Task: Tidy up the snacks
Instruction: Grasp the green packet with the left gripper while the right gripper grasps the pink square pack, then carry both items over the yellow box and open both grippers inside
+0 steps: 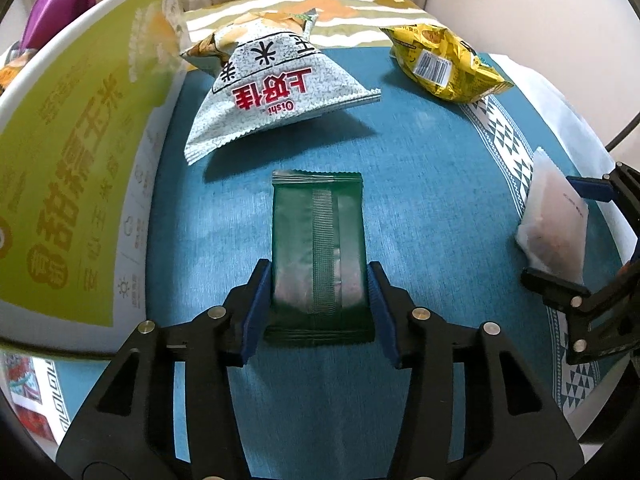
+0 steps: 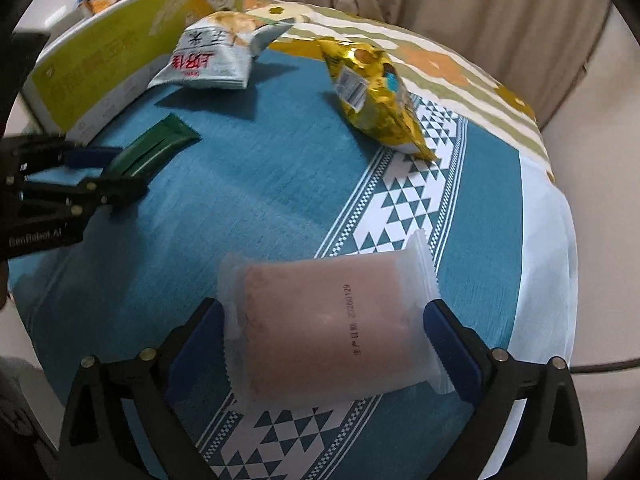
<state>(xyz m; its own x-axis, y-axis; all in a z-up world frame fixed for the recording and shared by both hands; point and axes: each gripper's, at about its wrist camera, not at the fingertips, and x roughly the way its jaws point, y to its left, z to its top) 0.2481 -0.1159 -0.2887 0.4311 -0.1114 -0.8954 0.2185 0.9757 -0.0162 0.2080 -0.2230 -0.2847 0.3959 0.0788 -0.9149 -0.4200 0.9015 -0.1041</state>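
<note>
**Two packets between two pairs of jaws**

While the left gripper [image 1: 318, 300] points steeply down at the blue tablecloth [image 1: 432, 208], its blue pads press on both long sides of a green packet [image 1: 318, 248], so the jaws are closed on it. In the left wrist view the packet's long axis runs from 6 o'clock to 12 o'clock, its far crimped end pointing toward 12 and its back seam facing up. It lies flat on the cloth at the middle of the view.

The right gripper [image 2: 324, 344] straddles a frosted white packet [image 2: 328, 328] with a pinkish filling. Its jaws stand wide; the left pad meets the packet's edge, while the right pad sits just beside the crimped end, so they are open around it rather than clamped. In the right wrist view the packet's long axis runs roughly from 8 o'clock to 2 o'clock, across the jaws, and it rests on the cloth where the blue meets the white triangle pattern.

At 12 o'clock from the green packet, a grey-white chip bag [image 1: 276, 92] stands propped up. A yellow bag [image 1: 444, 64] lies at 1 o'clock, well apart. A large green and white box [image 1: 80, 168] fills the 9 to 10 o'clock side, with a purple bag [image 1: 64, 4] showing above its rim.
</note>
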